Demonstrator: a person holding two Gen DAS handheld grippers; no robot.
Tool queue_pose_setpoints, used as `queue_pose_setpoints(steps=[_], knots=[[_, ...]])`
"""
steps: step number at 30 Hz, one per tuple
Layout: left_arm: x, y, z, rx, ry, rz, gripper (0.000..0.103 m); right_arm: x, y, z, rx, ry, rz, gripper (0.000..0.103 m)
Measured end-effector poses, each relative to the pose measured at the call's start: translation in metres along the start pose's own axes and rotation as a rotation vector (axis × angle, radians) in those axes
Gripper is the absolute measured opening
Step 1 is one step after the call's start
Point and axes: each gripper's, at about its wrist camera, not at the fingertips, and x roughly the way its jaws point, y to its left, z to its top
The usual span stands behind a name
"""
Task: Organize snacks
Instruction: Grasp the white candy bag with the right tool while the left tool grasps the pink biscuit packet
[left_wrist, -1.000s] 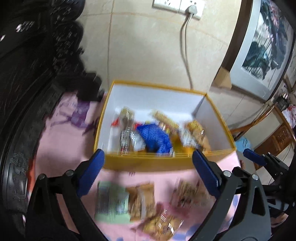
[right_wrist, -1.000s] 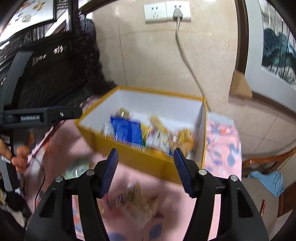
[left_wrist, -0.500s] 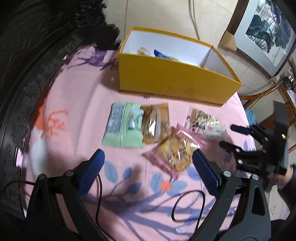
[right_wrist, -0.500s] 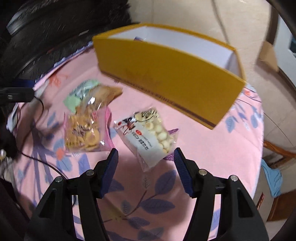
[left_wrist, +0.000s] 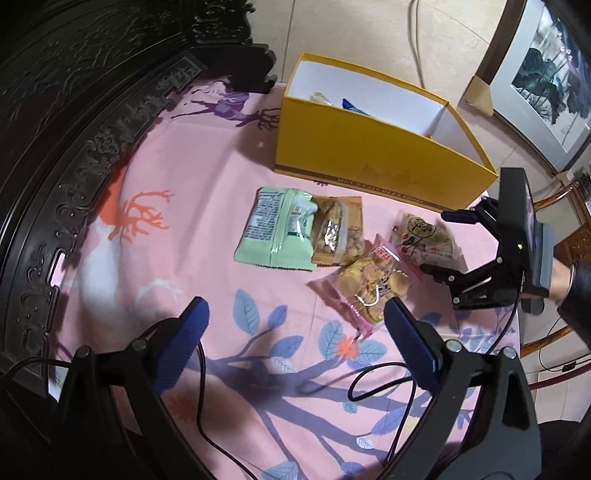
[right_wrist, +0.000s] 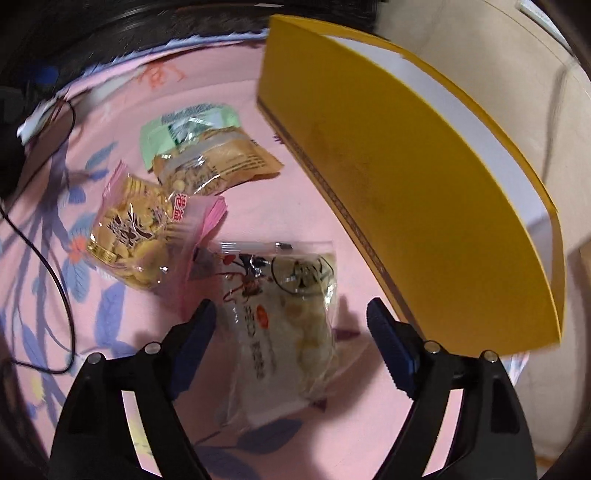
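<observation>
Left wrist view: left claw (left_wrist: 295, 332) hanging apart and empty; four snack packets (left_wrist: 275, 230) lying loose on the table (left_wrist: 192, 177) at 6 o'clock of the yellow box (left_wrist: 369, 162), which is already holding some. Right wrist view: right claw (right_wrist: 291, 328), just widening, straddling the white packet (right_wrist: 284, 314) without pressing it; four packets are remaining unsorted.

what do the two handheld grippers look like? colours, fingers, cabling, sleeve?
Both match: black plastic linkage frames with silver pivot pins and ribbed dark-blue finger pads. The left gripper trails a thin black cable. The right gripper carries a boxy black rear body; a dark sleeve shows behind it.
</observation>
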Motion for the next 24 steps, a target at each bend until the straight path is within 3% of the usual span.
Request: queue_pose_setpoints(steps=[2, 4, 7, 13, 21, 24], knots=[[0.000, 0.002, -0.001, -0.006, 0.001, 0.010, 0.097, 0.006, -0.003, 0.000, 0.015, 0.010, 0.034, 0.079], [0.000, 0.002, -0.001, -0.010, 0.003, 0.016, 0.097, 0.010, -0.002, -0.004, 0.032, 0.026, 0.036, 0.060], [0.003, 0.002, 0.001, 0.001, 0.007, 0.019, 0.097, 0.004, -0.001, -0.013, 0.078, -0.005, 0.010, 0.049], [0.015, -0.015, 0.016, 0.087, 0.008, -0.016, 0.097, -0.023, 0.009, -0.048, 0.255, -0.018, -0.009, 0.046], [0.072, -0.075, 0.016, 0.245, 0.110, -0.089, 0.097, -0.058, 0.044, -0.095, 0.505, -0.025, 0.004, 0.046], [0.096, -0.088, 0.011, 0.274, 0.157, -0.081, 0.097, -0.064, 0.054, -0.104, 0.572, -0.026, 0.007, 0.046]])
